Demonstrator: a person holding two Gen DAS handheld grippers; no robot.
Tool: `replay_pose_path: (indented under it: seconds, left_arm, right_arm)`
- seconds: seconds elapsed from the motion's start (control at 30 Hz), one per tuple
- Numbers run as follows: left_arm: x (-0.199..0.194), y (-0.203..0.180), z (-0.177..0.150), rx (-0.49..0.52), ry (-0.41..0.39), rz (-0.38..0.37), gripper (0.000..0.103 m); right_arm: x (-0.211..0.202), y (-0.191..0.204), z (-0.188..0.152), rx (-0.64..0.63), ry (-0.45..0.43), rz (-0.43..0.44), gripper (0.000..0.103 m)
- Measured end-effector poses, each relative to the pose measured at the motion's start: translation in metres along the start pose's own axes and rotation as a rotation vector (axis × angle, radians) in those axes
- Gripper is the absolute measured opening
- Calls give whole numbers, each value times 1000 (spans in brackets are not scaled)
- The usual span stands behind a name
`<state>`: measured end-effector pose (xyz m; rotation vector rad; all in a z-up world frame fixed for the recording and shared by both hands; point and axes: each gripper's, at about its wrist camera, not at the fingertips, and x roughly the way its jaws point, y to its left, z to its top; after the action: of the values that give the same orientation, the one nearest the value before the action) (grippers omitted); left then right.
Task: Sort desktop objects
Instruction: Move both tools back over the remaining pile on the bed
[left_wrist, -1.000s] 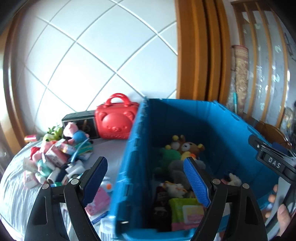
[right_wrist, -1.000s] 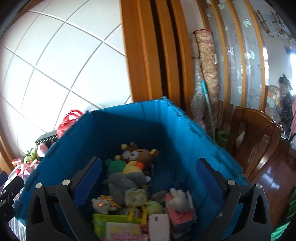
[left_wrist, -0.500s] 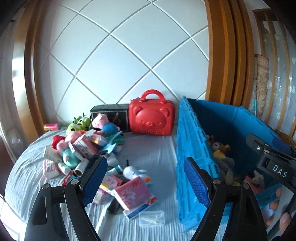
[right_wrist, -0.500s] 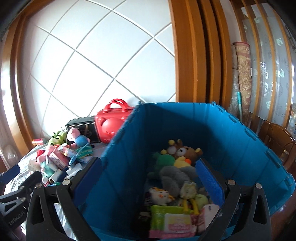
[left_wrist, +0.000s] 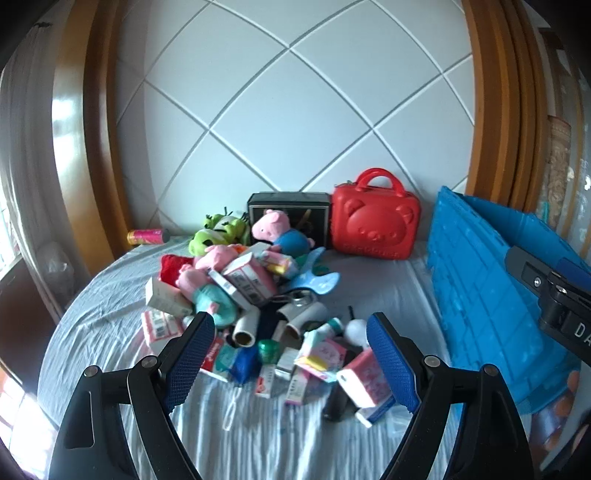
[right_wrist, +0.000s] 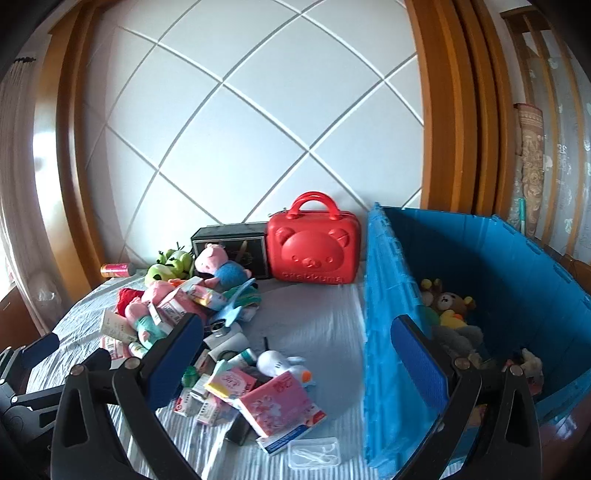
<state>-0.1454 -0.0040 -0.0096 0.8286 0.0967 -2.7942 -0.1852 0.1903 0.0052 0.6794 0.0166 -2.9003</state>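
Currently both of my jaws stand wide open with nothing between the pads: the left gripper (left_wrist: 291, 356) hangs over the near edge of the toy pile (left_wrist: 243, 291), and the right gripper (right_wrist: 295, 363) straddles the left wall of the blue crate (right_wrist: 384, 295). Surface is a grey striped cloth on the worktop (left_wrist: 110, 306). From the left wrist view the pile sits at 12 o'clock from my left jaws: a pink pig plush (left_wrist: 280, 229) at its far end, a green frog plush (left_wrist: 218, 230) at 11 o'clock of it, small boxes, cardboard tubes (left_wrist: 245, 326) and a green-capped jar (left_wrist: 268, 350) nearer to me. A pink tissue pack (left_wrist: 365, 384) lies just beside the left gripper's right pad, apart from it. Behind the pile, against the white quilted wall, a black box (left_wrist: 288, 210) and a red bear-face case (left_wrist: 375, 225) stand side by side, touching. A pink can (left_wrist: 146, 236) lies alone at 10 o'clock. From the right wrist view the crate takes the 3 o'clock side and holds plush toys, among them a brown bear (right_wrist: 452, 302). A clear plastic case (right_wrist: 314, 452) lies at 6 o'clock, near the crate wall. The right gripper's body shows at the left view's right edge.
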Motion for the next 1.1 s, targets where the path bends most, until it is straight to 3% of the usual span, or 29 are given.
replay_pose_path:
  seconds: [0.3, 0.57, 0.73, 0.97, 1.1]
  left_arm:
    - [52, 83, -24, -78, 131, 123, 85]
    - [94, 126, -46, -111, 219, 242, 85]
    - [116, 157, -64, -138, 282, 293, 85]
    - [158, 200, -74, -105, 354, 261, 85]
    - [190, 245, -82, -77, 399, 226, 85]
  right_arm:
    - [70, 91, -35, -79, 166, 120, 103]
    - [129, 134, -65, -130, 292, 233, 103]
    - [156, 152, -79, -135, 362, 239, 103]
    - [191, 201, -96, -129, 437, 232, 103]
    - [216, 246, -110, -90, 477, 189, 103]
